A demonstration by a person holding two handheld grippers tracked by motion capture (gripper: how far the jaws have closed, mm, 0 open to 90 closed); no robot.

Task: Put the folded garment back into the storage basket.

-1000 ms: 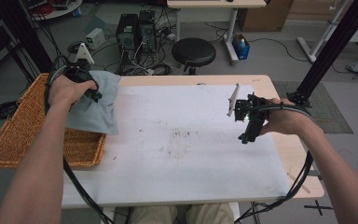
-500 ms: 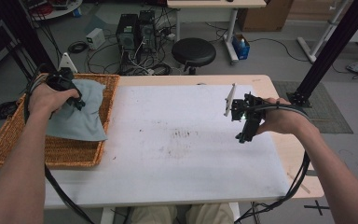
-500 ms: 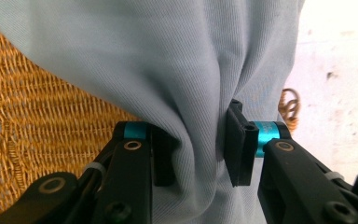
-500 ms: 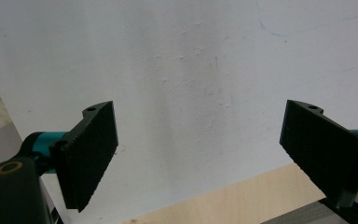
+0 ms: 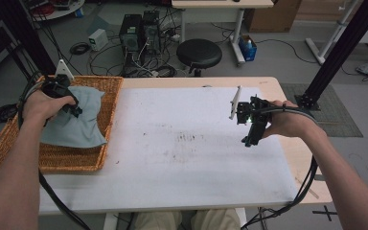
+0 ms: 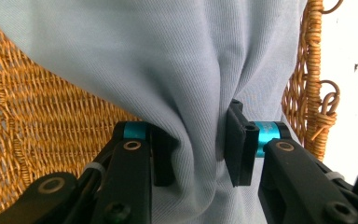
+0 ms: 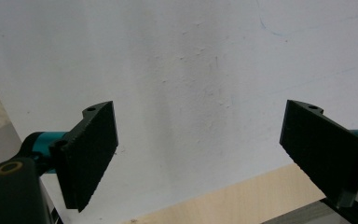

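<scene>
A light blue-grey cloth [image 5: 79,122] lies bunched in the wicker basket [image 5: 72,162] at the table's left end. My left gripper [image 5: 73,110] is shut on a fold of it near its upper left part. In the left gripper view the cloth [image 6: 177,60] is pinched into a ridge between the two black jaws of the left gripper [image 6: 198,140], with basket weave [image 6: 28,116] behind it. My right gripper [image 5: 250,138] hangs over the right side of the white tabletop [image 5: 182,158]. In the right gripper view the right gripper [image 7: 200,140] is open wide, with nothing between its jaws.
The basket's right rim [image 5: 109,129] overlaps the white top's left edge. A bare wooden strip [image 5: 309,167] runs along the table's right edge. On the floor beyond the table stand a black stool [image 5: 199,53] and computer towers [image 5: 139,28]; a black frame post [image 5: 340,48] rises at the right.
My left hand has carried the cloth leftward from the basket's right rim to well inside the basket. The right gripper has stayed nearly still.
</scene>
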